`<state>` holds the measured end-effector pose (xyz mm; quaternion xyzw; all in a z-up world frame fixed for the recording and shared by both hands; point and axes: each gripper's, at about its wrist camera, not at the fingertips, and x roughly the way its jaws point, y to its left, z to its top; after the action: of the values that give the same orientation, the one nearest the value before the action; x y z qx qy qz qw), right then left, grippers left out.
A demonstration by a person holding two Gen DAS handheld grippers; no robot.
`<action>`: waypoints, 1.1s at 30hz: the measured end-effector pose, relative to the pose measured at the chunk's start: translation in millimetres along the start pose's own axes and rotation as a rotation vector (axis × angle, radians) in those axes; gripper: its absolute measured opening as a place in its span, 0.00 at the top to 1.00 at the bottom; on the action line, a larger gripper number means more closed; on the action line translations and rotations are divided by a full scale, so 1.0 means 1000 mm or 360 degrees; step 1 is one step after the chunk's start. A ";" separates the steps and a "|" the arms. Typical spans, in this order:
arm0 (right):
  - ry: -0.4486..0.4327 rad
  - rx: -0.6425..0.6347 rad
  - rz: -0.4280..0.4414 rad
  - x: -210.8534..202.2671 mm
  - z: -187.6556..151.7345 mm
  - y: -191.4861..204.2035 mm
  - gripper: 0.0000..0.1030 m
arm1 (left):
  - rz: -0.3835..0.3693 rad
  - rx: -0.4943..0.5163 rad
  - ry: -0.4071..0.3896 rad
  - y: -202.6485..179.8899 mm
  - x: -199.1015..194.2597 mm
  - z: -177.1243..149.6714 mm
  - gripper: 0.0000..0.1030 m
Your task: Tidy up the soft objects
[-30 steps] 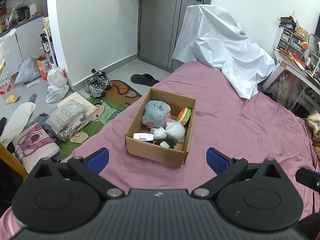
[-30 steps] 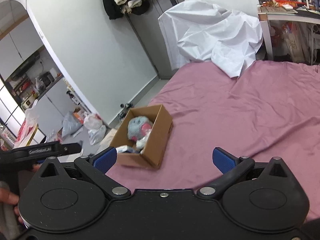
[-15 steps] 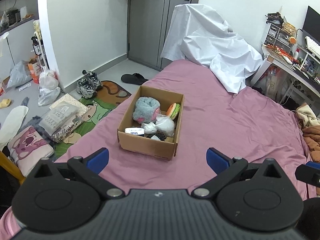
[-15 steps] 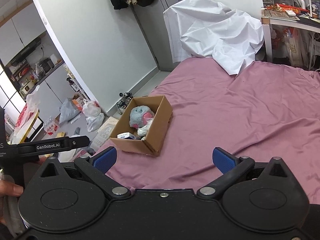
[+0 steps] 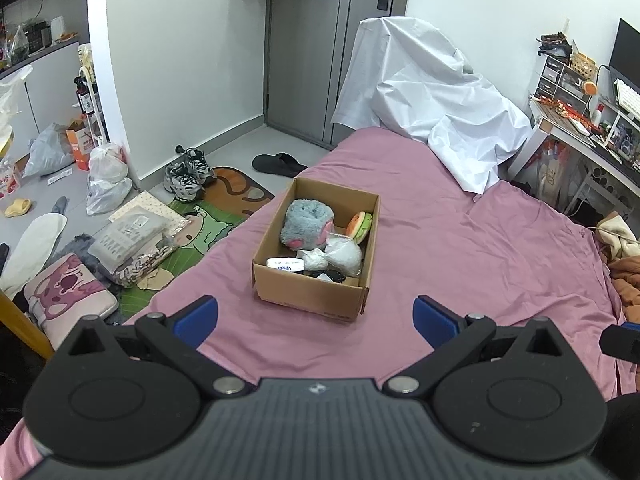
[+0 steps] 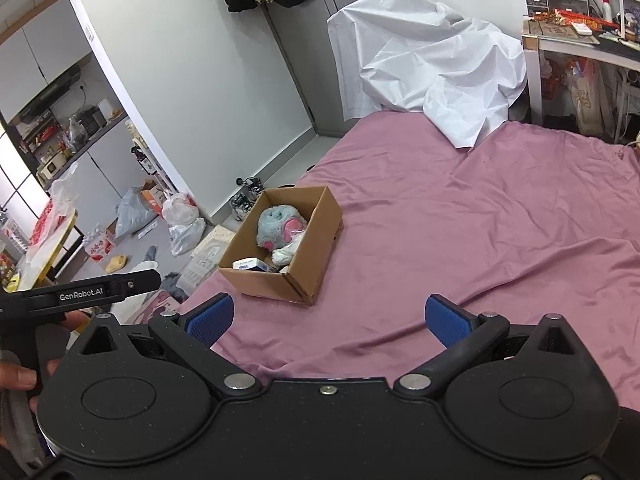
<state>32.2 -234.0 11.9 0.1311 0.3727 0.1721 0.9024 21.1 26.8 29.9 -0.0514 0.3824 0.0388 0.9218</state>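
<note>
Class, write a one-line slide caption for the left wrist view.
Open left tongs face a cardboard box of soft toys on a pink bedsheet.

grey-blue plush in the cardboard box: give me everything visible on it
The grey-blue fluffy plush toy looks like shaggy fake fur with pink patches low on its near side, rounded and lumpy. It lies in the far half of the open brown cardboard box on the mauve bedsheet, leaning against the box's left wall. A clear crumpled plastic bag and a small burger-shaped plush press against it. Neither gripper touches it; its underside is hidden.
</note>
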 end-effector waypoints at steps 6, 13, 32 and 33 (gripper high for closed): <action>-0.0017 0.0006 0.0014 -0.005 0.000 0.000 0.00 | -0.0002 0.0002 0.0001 0.000 -0.002 0.000 0.00; -0.0013 0.0008 0.0018 -0.005 -0.001 0.000 0.00 | -0.0006 0.0008 -0.0001 -0.001 -0.003 -0.001 0.00; -0.0002 -0.0009 0.0009 -0.003 0.000 0.003 0.00 | -0.0004 0.0006 0.0003 -0.003 -0.005 0.000 0.00; -0.0001 -0.0011 0.0009 -0.003 0.000 0.003 0.00 | -0.0005 0.0005 0.0003 -0.003 -0.005 0.000 0.00</action>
<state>29.4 -232.2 14.9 0.1291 0.3715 0.1757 0.9025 18.2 23.6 33.6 -0.0506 0.3833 0.0369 0.9215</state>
